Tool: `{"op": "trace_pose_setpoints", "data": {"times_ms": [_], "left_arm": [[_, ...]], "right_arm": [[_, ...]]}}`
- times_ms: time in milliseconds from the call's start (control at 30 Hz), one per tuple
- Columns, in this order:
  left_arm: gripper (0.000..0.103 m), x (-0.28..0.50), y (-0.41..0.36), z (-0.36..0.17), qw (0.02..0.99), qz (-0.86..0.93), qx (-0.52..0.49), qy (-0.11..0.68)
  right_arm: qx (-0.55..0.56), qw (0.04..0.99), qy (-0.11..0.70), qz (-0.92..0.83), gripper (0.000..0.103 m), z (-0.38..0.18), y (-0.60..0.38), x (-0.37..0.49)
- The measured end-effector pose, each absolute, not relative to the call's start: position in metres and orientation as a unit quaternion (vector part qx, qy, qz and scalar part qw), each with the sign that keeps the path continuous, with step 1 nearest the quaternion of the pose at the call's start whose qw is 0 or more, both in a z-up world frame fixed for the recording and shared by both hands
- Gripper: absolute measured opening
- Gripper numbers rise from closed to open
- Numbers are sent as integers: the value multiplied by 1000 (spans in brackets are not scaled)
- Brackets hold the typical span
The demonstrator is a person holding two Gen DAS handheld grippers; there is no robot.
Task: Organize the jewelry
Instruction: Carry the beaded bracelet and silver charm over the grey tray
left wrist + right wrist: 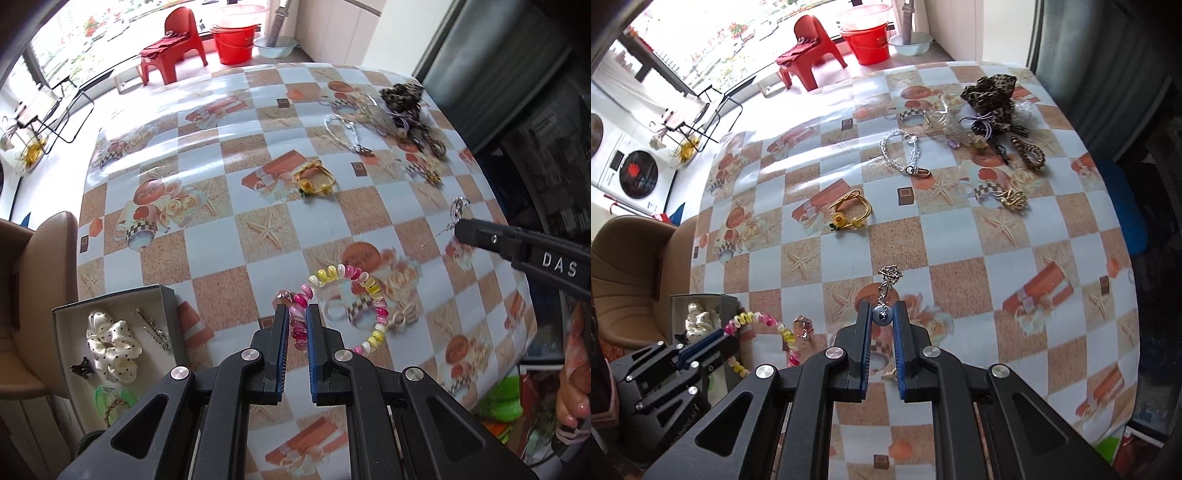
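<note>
My left gripper is shut on a pink, yellow and white beaded bracelet, which hangs in a loop above the table; it also shows in the right wrist view. My right gripper is shut on a silver charm pendant with a blue bead and a rose charm. An open grey box at the near left holds a polka-dot scrunchie, a hairpin and a green clip.
On the checked tablecloth lie a yellow flower bracelet, a silver chain, a gold brooch, a leopard scrunchie and brown coil ties. A brown chair stands left.
</note>
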State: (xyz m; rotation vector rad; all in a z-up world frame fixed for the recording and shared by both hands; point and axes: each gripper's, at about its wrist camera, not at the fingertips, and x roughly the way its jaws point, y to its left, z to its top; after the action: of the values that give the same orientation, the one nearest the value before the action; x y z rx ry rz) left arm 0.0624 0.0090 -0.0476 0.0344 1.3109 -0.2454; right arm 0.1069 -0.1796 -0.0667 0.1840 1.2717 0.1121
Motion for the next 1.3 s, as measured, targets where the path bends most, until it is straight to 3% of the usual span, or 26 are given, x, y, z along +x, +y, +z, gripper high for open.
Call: {"op": "trace_pose_setpoints", "data": {"times_ms": [667, 1300], "left_arm": [[13, 32, 41, -30, 790, -141, 10, 596], [13, -20, 144, -36, 805, -11, -94, 585]], "right_arm": [[63, 809, 581, 64, 12, -40, -129, 67], [-14, 788, 591, 174, 12, -46, -40, 60]]}}
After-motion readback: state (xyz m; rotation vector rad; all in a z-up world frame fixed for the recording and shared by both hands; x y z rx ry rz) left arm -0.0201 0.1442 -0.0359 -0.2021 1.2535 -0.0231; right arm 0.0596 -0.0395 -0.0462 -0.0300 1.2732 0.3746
